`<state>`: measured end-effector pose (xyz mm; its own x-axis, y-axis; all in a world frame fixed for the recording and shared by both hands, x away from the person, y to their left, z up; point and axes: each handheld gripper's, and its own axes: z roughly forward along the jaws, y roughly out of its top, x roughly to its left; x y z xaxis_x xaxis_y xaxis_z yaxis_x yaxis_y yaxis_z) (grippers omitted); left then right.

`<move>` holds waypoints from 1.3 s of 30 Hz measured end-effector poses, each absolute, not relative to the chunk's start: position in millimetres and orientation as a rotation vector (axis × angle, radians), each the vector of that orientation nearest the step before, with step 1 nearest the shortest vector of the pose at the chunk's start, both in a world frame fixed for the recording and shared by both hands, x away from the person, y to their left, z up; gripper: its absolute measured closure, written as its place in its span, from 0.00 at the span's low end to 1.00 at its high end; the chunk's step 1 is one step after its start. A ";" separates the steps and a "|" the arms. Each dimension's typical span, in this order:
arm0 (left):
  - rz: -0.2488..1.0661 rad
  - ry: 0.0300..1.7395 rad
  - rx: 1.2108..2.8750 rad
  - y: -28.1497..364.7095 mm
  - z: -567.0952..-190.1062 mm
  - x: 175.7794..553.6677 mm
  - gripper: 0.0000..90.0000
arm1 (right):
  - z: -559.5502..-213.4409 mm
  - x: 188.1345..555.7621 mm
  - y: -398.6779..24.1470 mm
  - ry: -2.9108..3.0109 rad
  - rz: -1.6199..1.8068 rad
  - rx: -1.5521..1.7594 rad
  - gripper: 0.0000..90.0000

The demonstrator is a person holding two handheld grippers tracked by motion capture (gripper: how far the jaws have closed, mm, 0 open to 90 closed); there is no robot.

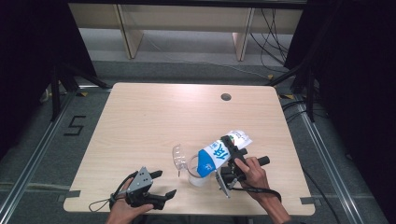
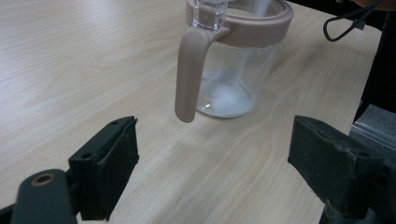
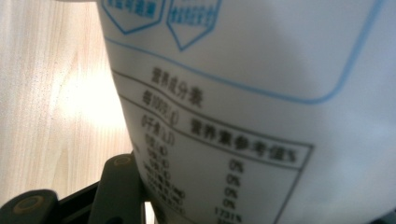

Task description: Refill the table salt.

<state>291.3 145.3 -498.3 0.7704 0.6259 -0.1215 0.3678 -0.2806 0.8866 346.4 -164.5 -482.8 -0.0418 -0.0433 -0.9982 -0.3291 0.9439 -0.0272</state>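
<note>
Clear jug [image 2: 233, 70] with pink rim and handle stands on the table [image 1: 140, 121], white granules in its base; right gripper [image 1: 232, 158] jaws clamp a white-and-blue bag [image 1: 219, 154] tilted over it; left gripper [image 1: 161, 184] jaws wide apart, empty, jug ahead between them

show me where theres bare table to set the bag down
Free: the whole far half of the table up to the cable hole, and the left side. Crowded: the near edge, around the jug, bag and both grippers.

The bag [image 1: 220, 153] tilts over the jug [image 1: 195, 171], on the table [image 1: 149, 121].
</note>
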 end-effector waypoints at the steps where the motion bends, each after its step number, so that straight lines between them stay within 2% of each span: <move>1: 0.304 0.754 1.901 145.2 -498.4 291.5 0.17 | -479.5 345.8 -163.5 1.600 0.207 -0.331 0.54; 39: 0.312 0.735 1.919 146.3 -498.0 292.3 0.17 | -483.7 344.3 -165.0 1.609 0.205 -0.281 0.57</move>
